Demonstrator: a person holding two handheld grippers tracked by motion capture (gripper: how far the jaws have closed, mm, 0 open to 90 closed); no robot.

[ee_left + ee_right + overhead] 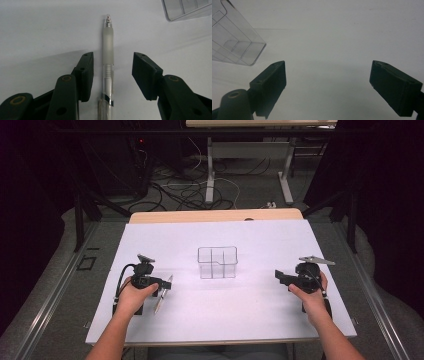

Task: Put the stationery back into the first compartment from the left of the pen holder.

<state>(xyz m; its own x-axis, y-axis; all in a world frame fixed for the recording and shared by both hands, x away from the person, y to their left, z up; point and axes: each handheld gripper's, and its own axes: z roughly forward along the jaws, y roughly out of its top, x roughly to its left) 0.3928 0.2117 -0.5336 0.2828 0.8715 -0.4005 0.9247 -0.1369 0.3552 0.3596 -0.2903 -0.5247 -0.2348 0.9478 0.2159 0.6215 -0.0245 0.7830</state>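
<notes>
pen lay flat on the white counter near its left edge, clear-bodied with a frosted grip, tip pointing toward the far edge. left tool sat low over it, jaws apart on either side of the barrel, neither pad touching it. right tool was near the right edge, jaws spread wide with bare counter between them. a clear divided organizer stood upright at the counter's middle, well apart from the pen.
</notes>
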